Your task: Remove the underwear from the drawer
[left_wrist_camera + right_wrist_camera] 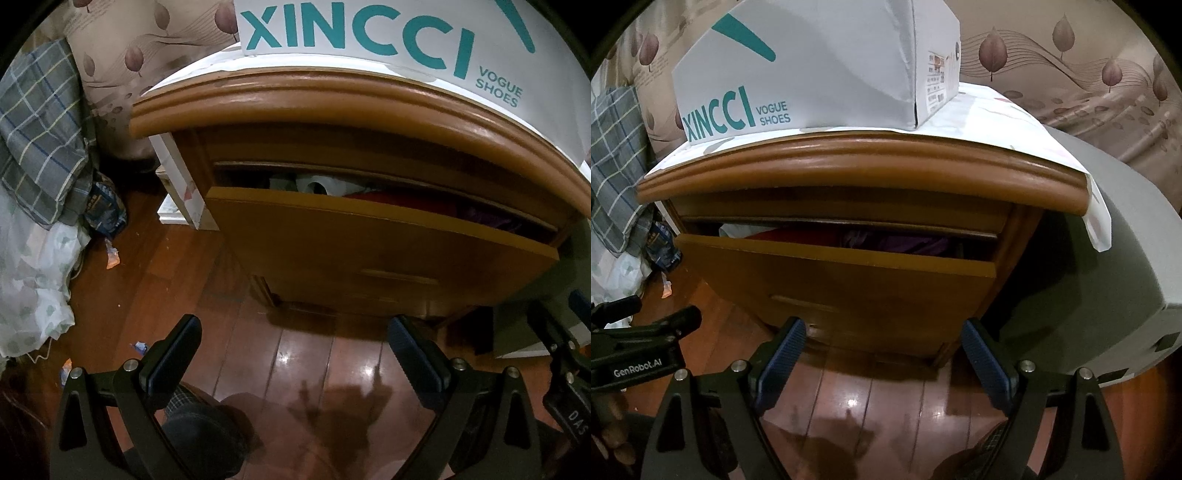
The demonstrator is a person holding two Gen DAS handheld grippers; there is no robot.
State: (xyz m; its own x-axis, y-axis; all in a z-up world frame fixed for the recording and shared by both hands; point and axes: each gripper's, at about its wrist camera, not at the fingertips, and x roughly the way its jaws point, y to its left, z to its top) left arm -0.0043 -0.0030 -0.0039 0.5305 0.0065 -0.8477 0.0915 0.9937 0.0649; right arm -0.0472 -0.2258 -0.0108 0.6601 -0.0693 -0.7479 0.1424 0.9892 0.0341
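Wooden nightstand [849,177], dead ahead of both claws and filling the middle of each view; moulded top edge overhanging the drawer slot. White shoebox [820,66] marked XINCCI VOGUE SHOES on the cloth-covered top, above and beyond the fingertips. Grey box-like surface [1108,258] to the right of the right claw, close beside the nightstand; plaid cloth [40,136] and pale bedding to the left of the left claw.

Drawer [842,280], pulled partly out toward the claws, front panel tilted forward, only a narrow gap open between its top edge and the frame rail above. Shallow handle recess low on the panel, just beyond the fingertips.

Underwear [894,242], presumably the dark red and purple fabric inside that gap, above and ahead of both claws; a white roll-like item [317,186] toward the left end, identity unclear. Judged soft, light, limp and non-fragile; likely to bunch and drape, so best pinched at a raised fold near the front edge, not scooped flat.

Clearance judged tight: overhanging top and rail limit entry from above, panel edge below. Wider pull of the drawer probably needed before reaching in. Ample free room over the glossy wooden floor [879,398] directly beneath and between the fingers.

Left gripper [293,354], spread wide, nothing held, short of the drawer front. Right gripper [882,354], likewise spread and empty, tips near the panel's lower edge without evident contact.
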